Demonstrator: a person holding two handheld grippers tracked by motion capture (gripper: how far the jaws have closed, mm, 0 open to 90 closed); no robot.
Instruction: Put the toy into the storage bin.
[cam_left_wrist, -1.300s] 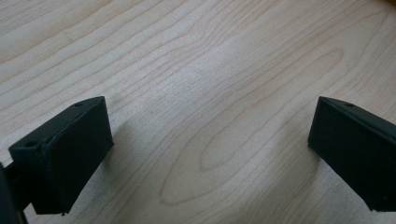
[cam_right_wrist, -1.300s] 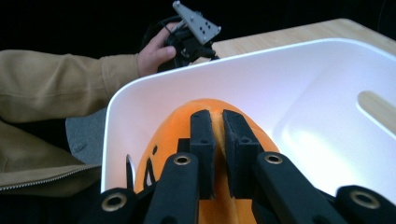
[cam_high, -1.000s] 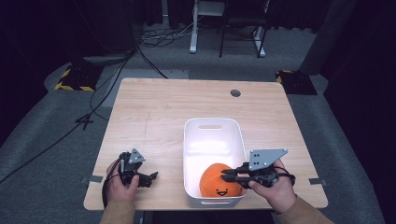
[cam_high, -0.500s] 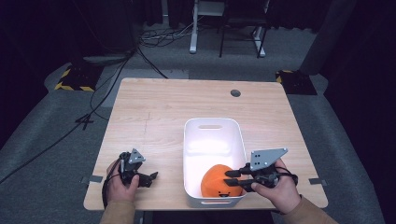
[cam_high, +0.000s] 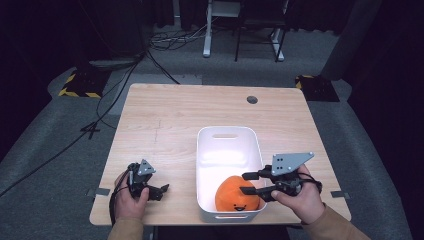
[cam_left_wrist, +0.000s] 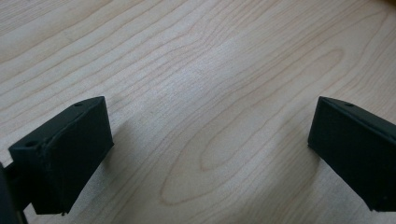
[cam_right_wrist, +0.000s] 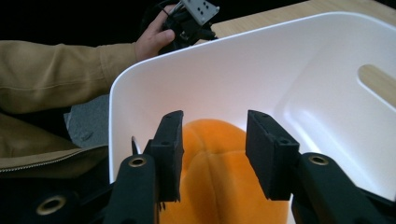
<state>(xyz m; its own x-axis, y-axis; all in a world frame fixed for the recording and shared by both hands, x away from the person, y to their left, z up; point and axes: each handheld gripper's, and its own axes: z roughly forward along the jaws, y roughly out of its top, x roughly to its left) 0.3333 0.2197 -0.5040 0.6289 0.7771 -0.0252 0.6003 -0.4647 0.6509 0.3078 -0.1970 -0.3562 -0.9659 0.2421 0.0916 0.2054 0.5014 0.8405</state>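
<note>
Bin (cam_high: 227, 142) sits on the table (cam_high: 170, 120), right of centre near the front edge. Orange plush (cam_high: 237, 195) lies inside the bin at its near end. Right gripper (cam_high: 248, 183) reaches over the bin's right rim, jaws parted just above the plush. Left gripper (cam_high: 161, 190) rests left of the bin, jaws wide apart over bare wood.

Right tongs (cam_high: 246, 183): black, brass-ringed rivet holes at the arm pivots, flat rectangular pads, grey drilled three-cornered plate (cam_high: 291, 161) above. Left tongs (cam_high: 162, 191): black, smaller grey plate. Tan sleeves (cam_high: 336, 227) behind both.
</note>
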